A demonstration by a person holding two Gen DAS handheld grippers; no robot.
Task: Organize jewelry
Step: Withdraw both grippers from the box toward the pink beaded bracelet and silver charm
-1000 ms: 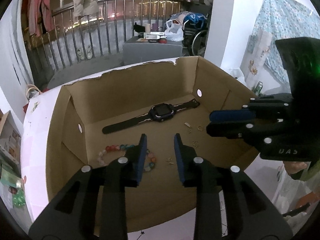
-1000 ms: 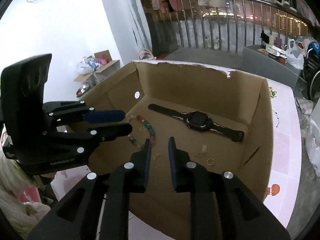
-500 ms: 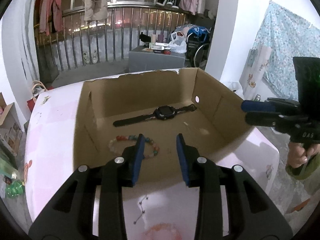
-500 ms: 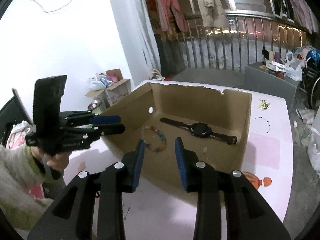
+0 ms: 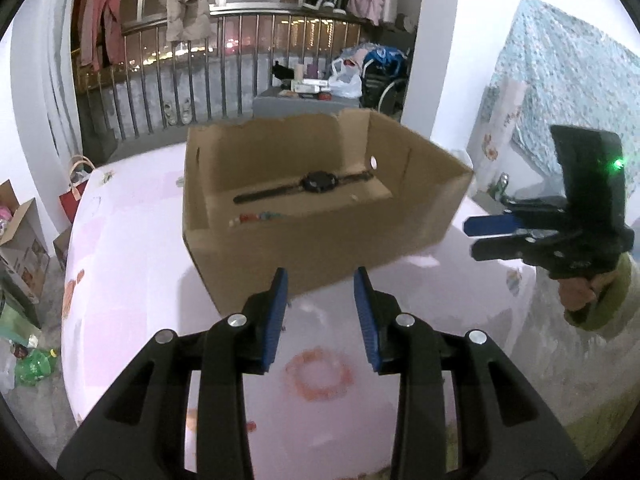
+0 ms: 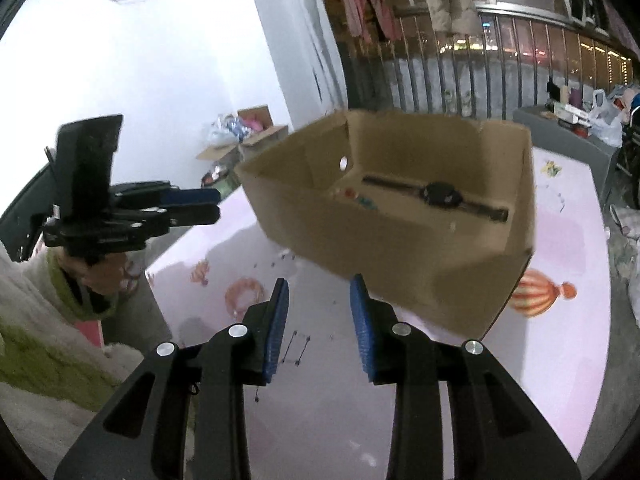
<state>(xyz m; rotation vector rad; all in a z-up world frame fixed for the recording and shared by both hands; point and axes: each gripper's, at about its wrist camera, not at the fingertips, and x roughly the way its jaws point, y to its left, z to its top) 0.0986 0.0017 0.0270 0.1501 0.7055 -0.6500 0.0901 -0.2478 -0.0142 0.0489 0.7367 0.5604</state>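
An open cardboard box [image 5: 320, 240] [image 6: 400, 248] stands on the pink table [image 5: 132, 264] [image 6: 560, 340]. On its floor lie a black wristwatch [image 5: 318, 181] [image 6: 440, 194] and a coloured bead bracelet [image 5: 260, 216] [image 6: 358, 199], mostly hidden by the near wall. My left gripper [image 5: 320, 282] [image 6: 218, 205] hovers over the table in front of the box, open and empty. My right gripper [image 6: 319, 286] [image 5: 470, 236] hangs beside the box's near right corner, open as well, with nothing between its blue pads.
The tablecloth carries printed figures, such as an orange ring [image 5: 320, 372] and a striped balloon [image 6: 536, 294]. Beyond stand a metal railing [image 5: 224, 80] with hung clothes, a grey bench [image 5: 288, 100] with bags, and floor boxes [image 6: 248, 132]. A green sleeve [image 5: 608, 300] holds the right gripper.
Both grippers have drawn back out of the box to the table in front of it, so the box looks smaller. The right jaws have widened a little.
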